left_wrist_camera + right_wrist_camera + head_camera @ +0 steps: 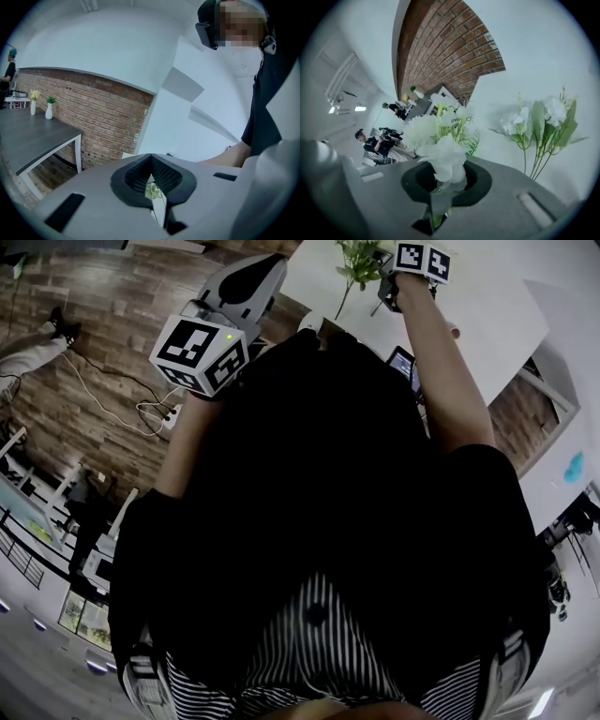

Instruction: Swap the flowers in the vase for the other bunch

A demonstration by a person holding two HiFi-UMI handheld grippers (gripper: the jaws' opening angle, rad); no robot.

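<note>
White flowers (440, 150) are gripped by the right tongs (440, 187), the left tongs (151, 161) are closed on nothing, and, with the other bunch (553, 112) untouched, the swap is judged unfinished.

Red brick wall (108, 117) one side, white walls (117, 47) elsewhere, dark plank floor (94, 296), grey table (28, 138) by the bricks.

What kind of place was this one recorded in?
Probably an open office or studio space: a brick wall, a long dark table carrying small vases, and other people in the background.
</note>
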